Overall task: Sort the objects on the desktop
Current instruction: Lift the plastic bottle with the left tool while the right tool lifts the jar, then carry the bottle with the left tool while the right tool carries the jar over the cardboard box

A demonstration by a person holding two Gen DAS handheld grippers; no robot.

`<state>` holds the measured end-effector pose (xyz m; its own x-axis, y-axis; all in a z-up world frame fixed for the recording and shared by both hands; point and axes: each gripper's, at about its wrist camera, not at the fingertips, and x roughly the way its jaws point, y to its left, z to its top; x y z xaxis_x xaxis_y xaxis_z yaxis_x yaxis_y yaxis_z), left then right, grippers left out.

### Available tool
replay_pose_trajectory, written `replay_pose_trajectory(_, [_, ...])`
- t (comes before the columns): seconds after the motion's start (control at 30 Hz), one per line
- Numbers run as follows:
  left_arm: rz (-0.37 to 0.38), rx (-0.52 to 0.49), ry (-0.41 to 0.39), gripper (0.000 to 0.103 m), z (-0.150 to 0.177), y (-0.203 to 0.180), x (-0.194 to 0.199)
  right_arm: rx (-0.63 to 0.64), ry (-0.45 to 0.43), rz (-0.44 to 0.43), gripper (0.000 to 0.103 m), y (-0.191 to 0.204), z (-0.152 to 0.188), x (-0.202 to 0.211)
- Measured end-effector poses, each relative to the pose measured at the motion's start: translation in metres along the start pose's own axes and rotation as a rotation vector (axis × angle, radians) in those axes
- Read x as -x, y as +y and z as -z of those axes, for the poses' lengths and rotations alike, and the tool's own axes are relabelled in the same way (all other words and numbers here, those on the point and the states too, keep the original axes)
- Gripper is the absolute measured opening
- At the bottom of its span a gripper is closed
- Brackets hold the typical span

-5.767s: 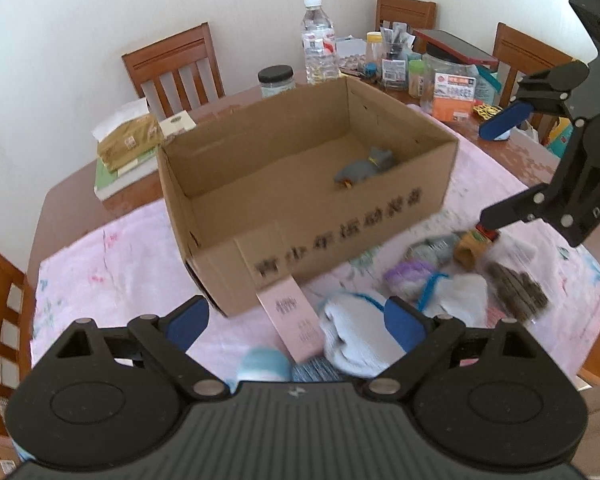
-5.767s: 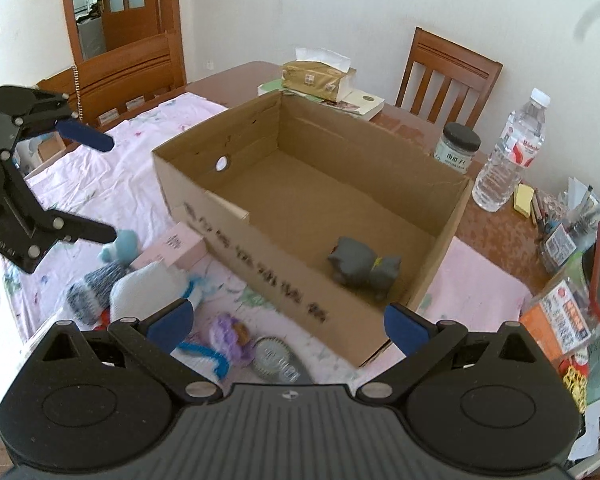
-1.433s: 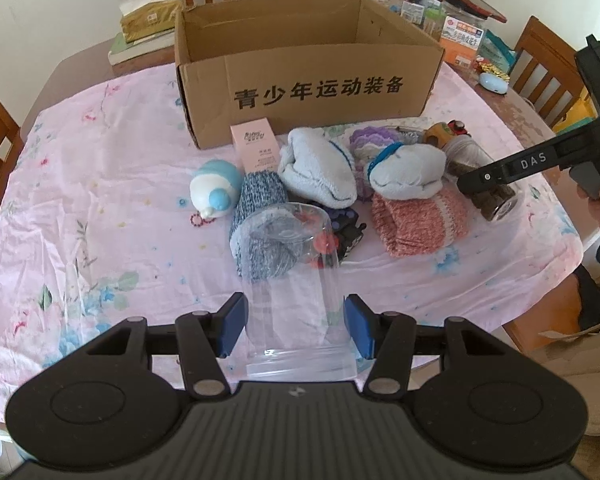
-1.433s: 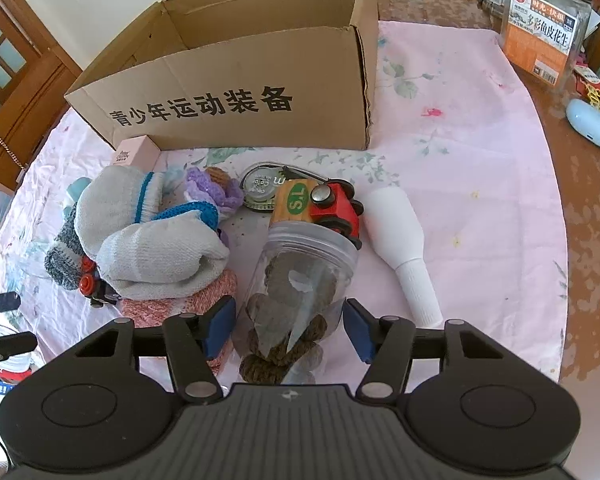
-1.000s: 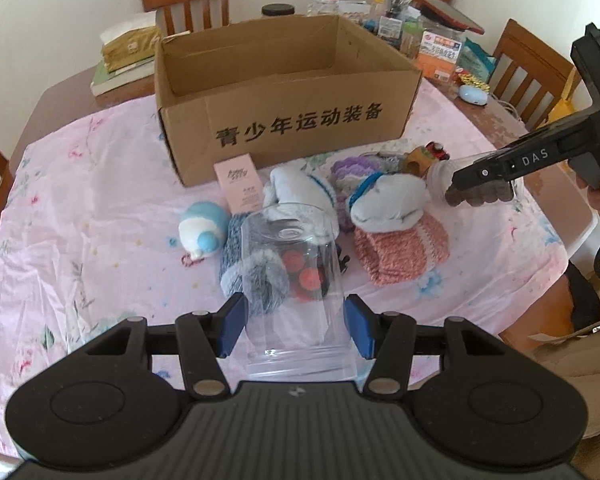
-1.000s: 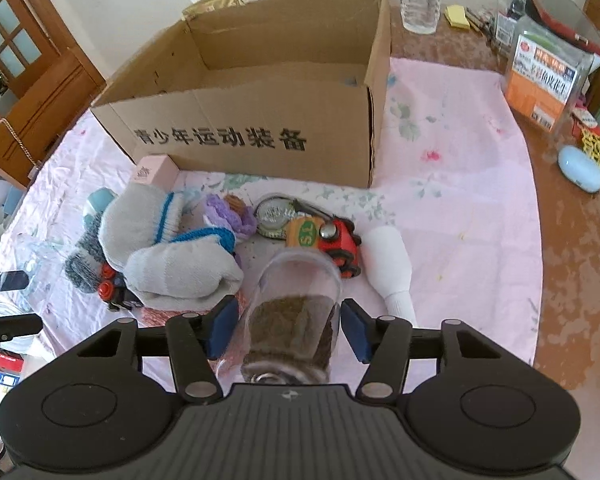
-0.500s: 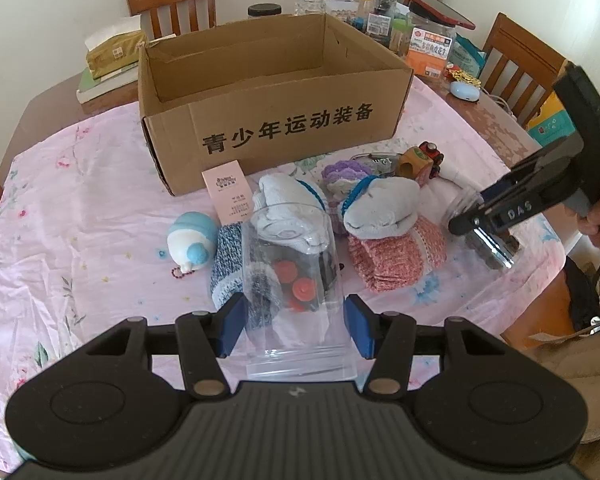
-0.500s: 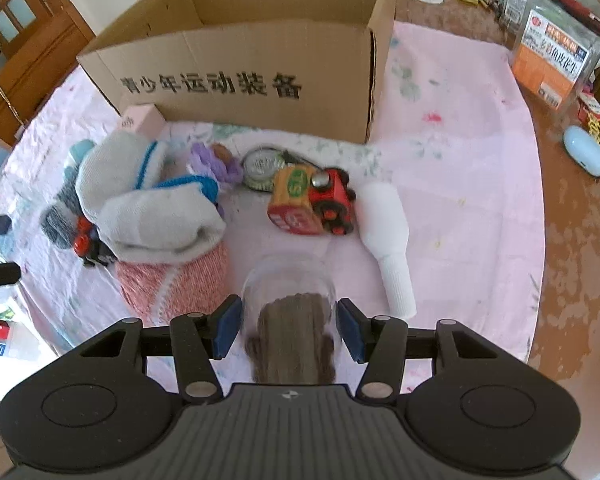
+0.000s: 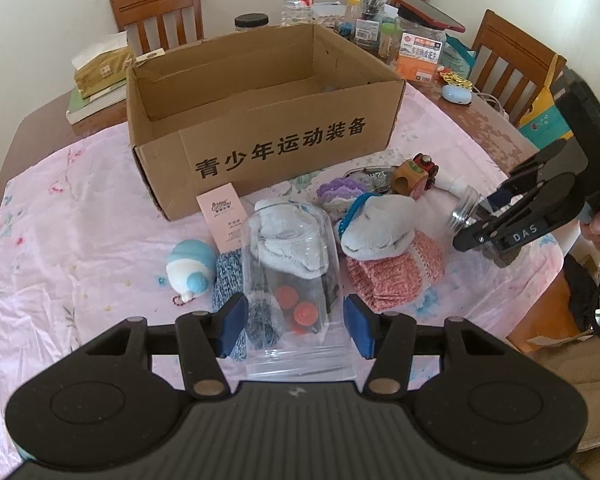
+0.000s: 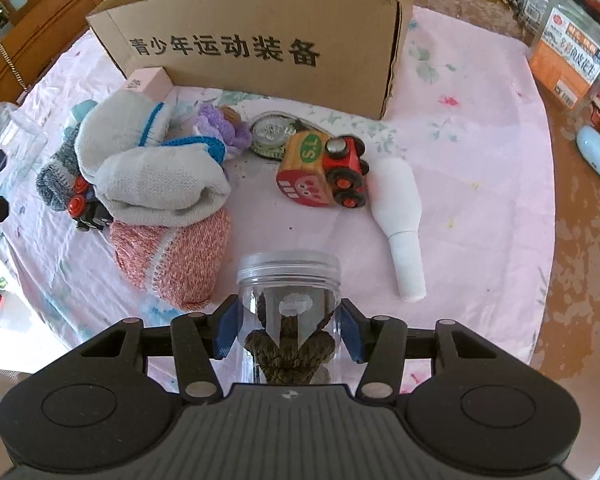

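Note:
My left gripper (image 9: 294, 322) is shut on a clear empty plastic container (image 9: 292, 272), held above the pile of objects. My right gripper (image 10: 288, 332) is shut on a clear lidded jar (image 10: 288, 300) with dark brown lumps inside, lifted above the tablecloth; it also shows in the left wrist view (image 9: 470, 220). The open cardboard box (image 9: 260, 120) with black Chinese print stands behind the pile. The pile holds grey socks (image 10: 156, 176), a pink knit sock (image 10: 180, 256), a wooden toy train (image 10: 324, 172) and a white bottle (image 10: 400, 216).
A pink card box (image 9: 224, 216), a blue-white round toy (image 9: 192, 268), a purple crochet piece (image 9: 340, 192) and a small black toy car (image 10: 86, 204) lie on the pink tablecloth (image 9: 80, 220). Bottles, jars and packets (image 9: 420, 56) crowd the far table edge. Wooden chairs (image 9: 156, 12) surround the table.
Both grippers came down from above the box and closed on their containers. Over the last second both containers rose off the cloth; the jar tilted upright in my right gripper.

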<state>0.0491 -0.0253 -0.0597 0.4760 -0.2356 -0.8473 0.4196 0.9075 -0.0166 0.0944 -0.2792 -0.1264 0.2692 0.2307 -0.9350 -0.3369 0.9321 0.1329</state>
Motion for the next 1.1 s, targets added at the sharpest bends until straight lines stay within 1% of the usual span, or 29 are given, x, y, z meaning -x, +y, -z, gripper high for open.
replay_pose_trajectory(0.2, [0.007, -0.007, -0.008, 0.054, -0.011, 0.002, -0.001, 0.027, -0.039, 0.009, 0.057, -0.003, -0.014, 0.017])
replay_pose_trajectory(0.63, [0.0, -0.025, -0.066, 0.054, -0.045, 0.012, -0.002, 0.137, -0.144, 0.029, 0.057, 0.006, -0.063, 0.055])
replay_pose_trajectory(0.77, [-0.01, -0.032, -0.091, 0.054, -0.061, 0.017, -0.003, 0.171, -0.18, 0.034, 0.057, 0.01, -0.08, 0.066])
replay_pose_trajectory(0.9, [-0.037, -0.038, -0.112, 0.054, -0.078, 0.024, -0.006, 0.2, -0.221, 0.035, 0.057, 0.013, -0.1, 0.075])
replay_pose_trajectory(1.1, [-0.057, -0.05, -0.149, 0.054, -0.106, 0.036, -0.012, 0.224, -0.278, 0.032, 0.057, 0.019, -0.132, 0.082])
